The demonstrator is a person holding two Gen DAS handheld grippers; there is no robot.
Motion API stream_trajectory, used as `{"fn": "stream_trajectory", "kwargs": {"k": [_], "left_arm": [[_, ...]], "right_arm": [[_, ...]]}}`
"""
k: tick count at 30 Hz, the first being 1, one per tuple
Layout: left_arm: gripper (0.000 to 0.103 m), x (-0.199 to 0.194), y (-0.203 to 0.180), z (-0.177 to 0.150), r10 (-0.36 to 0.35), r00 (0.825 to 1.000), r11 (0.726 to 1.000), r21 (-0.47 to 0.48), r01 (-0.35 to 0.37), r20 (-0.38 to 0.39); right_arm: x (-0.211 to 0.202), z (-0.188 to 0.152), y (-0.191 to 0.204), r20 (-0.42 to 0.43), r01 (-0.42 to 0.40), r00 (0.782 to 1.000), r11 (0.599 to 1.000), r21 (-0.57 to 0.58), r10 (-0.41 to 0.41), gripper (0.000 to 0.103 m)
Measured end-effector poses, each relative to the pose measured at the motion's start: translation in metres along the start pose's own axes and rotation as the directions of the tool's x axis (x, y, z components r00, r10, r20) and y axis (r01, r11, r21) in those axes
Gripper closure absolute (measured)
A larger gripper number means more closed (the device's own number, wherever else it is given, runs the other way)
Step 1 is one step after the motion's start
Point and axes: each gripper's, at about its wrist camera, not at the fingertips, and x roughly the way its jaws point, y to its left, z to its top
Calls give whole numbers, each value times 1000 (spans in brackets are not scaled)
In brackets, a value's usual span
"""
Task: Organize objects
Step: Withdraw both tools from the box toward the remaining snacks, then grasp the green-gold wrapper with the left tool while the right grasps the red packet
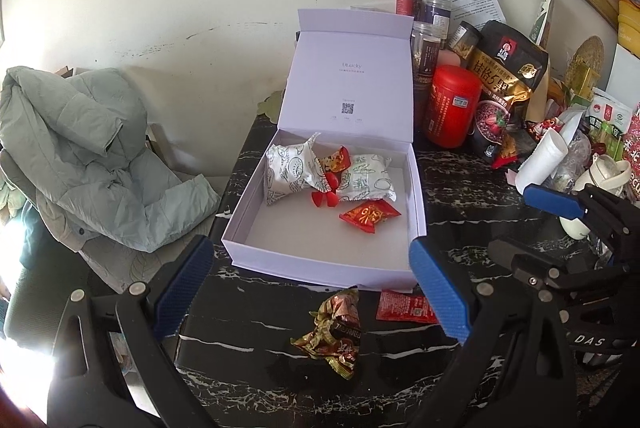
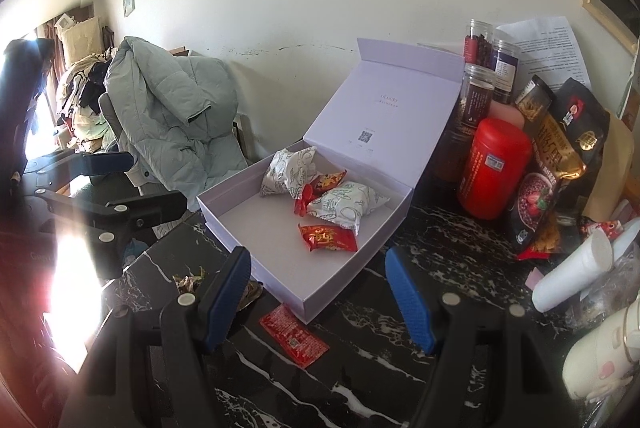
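The left gripper (image 1: pixel 312 284) gapes wide over the black table (image 1: pixel 248 360), holding nothing; a crumpled gold wrapper (image 1: pixel 334 332) lies between its fingers, at 6 o'clock of the open white box (image 1: pixel 320 260). The right gripper (image 2: pixel 320 292) is equally wide and empty, a flat red packet (image 2: pixel 294 336) just below it. Inside the box lie two white packets (image 1: pixel 290 168) and red sweets (image 1: pixel 370 214). A red canister (image 1: pixel 452 106) stands at the box's 2 o'clock.

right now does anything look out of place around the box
Yes: two snack packets lie outside the open box, on the marble table in front of it: a crumpled gold-brown wrapper and a flat red sachet. The other packets are inside.
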Motion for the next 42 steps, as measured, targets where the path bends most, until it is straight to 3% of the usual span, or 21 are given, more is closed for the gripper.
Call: {"fn": "stream_trajectory", "kwargs": {"k": [20, 29, 42], "left_arm": [[5, 49, -3, -58, -55, 987, 998, -6, 55, -152], [5, 75, 0, -74, -64, 971, 998, 8, 67, -229], [5, 118, 2, -83, -68, 944, 997, 8, 75, -322]], "right_arm": [[43, -56, 8, -122, -65, 990, 998, 3, 65, 32], [72, -78, 14, -215, -144, 968, 989, -36, 134, 32], [115, -87, 6, -287, -174, 946, 983, -60, 150, 32]]}}
